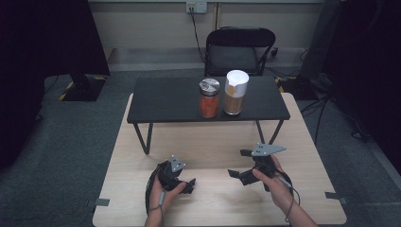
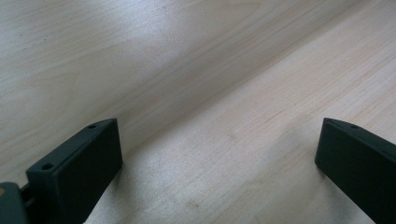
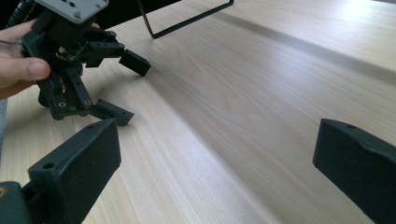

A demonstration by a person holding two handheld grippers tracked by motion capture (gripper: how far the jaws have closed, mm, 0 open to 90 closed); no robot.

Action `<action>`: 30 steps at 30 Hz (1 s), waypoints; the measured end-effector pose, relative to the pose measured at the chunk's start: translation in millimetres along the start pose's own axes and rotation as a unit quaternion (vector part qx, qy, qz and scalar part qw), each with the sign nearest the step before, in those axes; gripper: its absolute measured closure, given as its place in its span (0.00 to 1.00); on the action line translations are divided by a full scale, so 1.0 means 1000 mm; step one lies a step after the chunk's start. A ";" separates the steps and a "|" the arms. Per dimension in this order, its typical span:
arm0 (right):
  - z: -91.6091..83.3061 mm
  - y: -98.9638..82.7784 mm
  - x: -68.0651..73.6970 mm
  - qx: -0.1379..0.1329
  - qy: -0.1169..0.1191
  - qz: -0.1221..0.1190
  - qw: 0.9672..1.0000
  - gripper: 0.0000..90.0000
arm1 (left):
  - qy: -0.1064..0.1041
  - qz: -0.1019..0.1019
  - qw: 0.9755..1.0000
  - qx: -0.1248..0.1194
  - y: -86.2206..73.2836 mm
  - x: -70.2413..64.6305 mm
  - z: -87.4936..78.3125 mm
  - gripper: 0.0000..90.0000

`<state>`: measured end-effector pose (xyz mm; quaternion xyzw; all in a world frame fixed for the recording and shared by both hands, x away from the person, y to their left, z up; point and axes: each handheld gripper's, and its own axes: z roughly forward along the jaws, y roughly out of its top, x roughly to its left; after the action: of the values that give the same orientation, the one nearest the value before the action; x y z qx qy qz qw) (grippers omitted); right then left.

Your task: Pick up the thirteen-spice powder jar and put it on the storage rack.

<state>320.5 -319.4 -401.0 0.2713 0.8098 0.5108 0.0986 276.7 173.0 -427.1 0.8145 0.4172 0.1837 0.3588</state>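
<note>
- Resting low near the tabletop's (image 1: 302, 142) front edge, left of its middle, the left gripper (image 1: 190, 185) sits in the person's left hand (image 1: 163, 194); in the left gripper view its jaws stand wide apart with bare pale wood between them, pinching nothing.
- The right gripper (image 1: 239, 165) is held in the right hand (image 1: 276, 182), right of the middle and a little farther from the front edge, its jaws pointing toward the left gripper and spread wide, empty.
- In the right gripper view the left gripper appears again at the upper left, close to the wood, jaws spread.
- A small black stand (image 1: 165, 101) occupies the tabletop's far half.
- On the stand, near its front edge and right of centre, a jar of orange spice (image 1: 209, 98) with a silver lid stands upright just beside a taller white-capped jar (image 1: 235, 92); both are well apart from the grippers.
</note>
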 end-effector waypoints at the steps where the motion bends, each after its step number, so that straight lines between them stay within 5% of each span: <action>1: 0.000 -0.001 0.000 0.002 -0.001 0.002 1.000 0.00 | 0.000 0.000 1.000 0.000 0.000 0.000 0.000 0.00; 13: -0.002 -0.017 -0.002 0.014 -0.011 0.011 1.000 0.00 | 0.000 0.000 1.000 0.000 0.000 0.000 0.000 0.00; 30: -0.009 -0.023 0.002 0.072 -0.056 -0.021 0.996 0.01 | 0.000 0.000 1.000 0.000 0.000 0.000 0.000 0.00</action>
<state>307.4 -332.6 -416.8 0.2890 0.8430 0.4333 0.1344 276.7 173.0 -427.1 0.8145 0.4173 0.1837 0.3588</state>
